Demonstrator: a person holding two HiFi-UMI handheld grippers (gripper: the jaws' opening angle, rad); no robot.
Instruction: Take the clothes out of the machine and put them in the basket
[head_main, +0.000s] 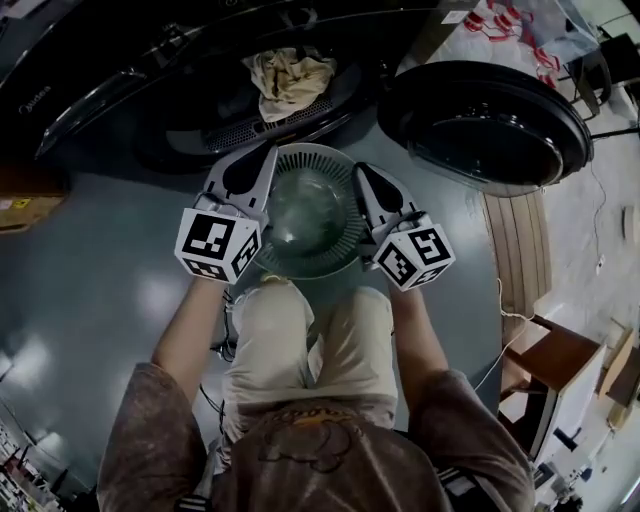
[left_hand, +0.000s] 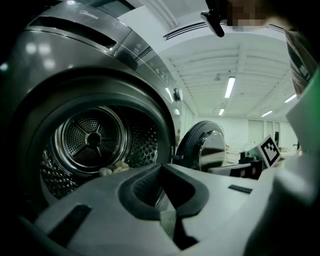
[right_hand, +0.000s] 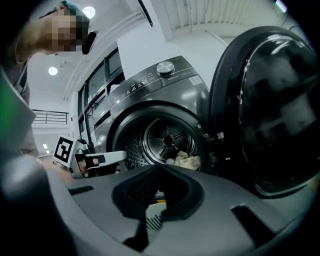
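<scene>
The clothes (head_main: 290, 80) are a pale crumpled wad sitting right at the lip of the drum (right_hand: 167, 137), front and low, so an easy reach, not buried at the back. The machine (head_main: 120, 70) is open, with its door (head_main: 490, 125) swung fully out to the right.

The basket (head_main: 312, 152) is just in front of the opening and looks empty. It's carried from both sides: the left gripper (head_main: 265, 165) and right gripper (head_main: 362, 175) each have their jaws pinched tight on a ribbed bit of its rim. I'd guess that's to park it straight under the mouth, so clothes only have a short trip.

Room-wise, the door rim crowds the right gripper's side, with the drum's lower lip just ahead of the basket. The person's legs (head_main: 310, 340) are right behind it, so not much backing up. The floor (head_main: 110, 270) to the left is bare and wide — that's the free side. Neither gripper can grab clothes until it lets go of the rim.
</scene>
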